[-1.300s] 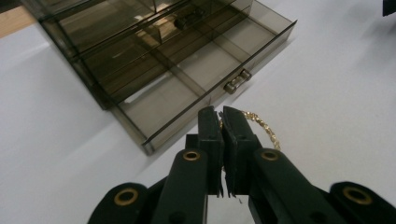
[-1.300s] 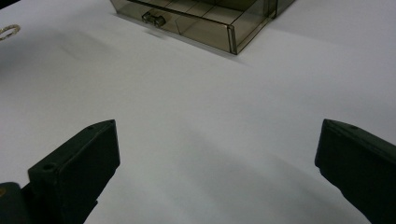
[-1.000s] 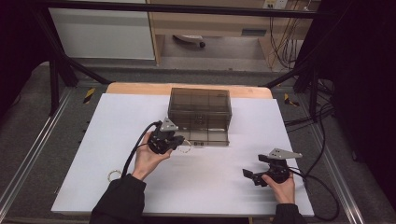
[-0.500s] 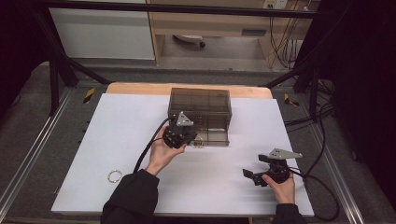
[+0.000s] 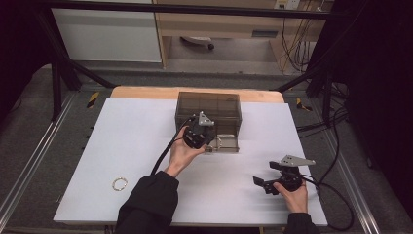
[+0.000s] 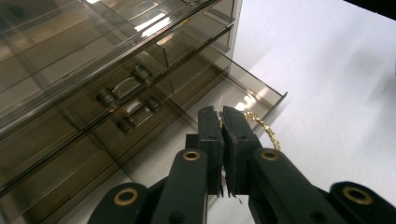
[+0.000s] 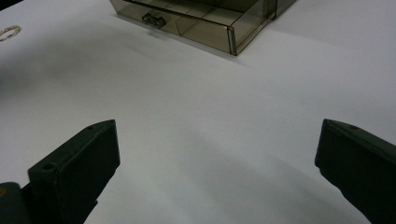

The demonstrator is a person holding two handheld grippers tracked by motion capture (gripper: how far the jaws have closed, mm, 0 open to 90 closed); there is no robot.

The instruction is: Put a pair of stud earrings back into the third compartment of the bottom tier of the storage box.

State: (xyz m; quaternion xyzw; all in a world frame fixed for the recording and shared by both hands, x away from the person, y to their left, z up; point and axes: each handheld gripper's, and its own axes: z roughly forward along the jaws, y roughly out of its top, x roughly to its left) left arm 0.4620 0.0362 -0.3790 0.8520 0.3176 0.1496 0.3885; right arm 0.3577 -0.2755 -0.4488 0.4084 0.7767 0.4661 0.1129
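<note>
Item: left gripper (image 5: 208, 139), held at the front of a smoky transparent drawer cabinet (image 5: 208, 105) at the far centre of the white table (image 5: 131, 136); jaws pressed together on a gold chain bracelet (image 6: 264, 127), a loop of which curves out to the right of the jaw tips in the left gripper view. Change noted: one second ago this gripper sat nearer the person and to the left of the cabinet; half a second ago it had reached the cabinet's front; now it is over the pulled-out bottom drawer (image 5: 228, 144), the bracelet hanging just above the drawer's clear floor (image 6: 233, 91). Reading: the carry is all but done, and what remains appears to be parting the jaws so the bracelet falls inside the drawer walls, then pushing the drawer shut. Whether the chain already touches the drawer floor cannot be told. Item: right gripper (image 5: 270, 184), at the near right of the table, unchanged in place across the three moments; jaws wide apart and holding nothing, seen at either side of the right gripper view with bare table between them. Item: second ring-shaped bracelet (image 5: 120, 184), lying on the table at the near left, well apart from both grippers; likely the next piece to be stored.
</note>
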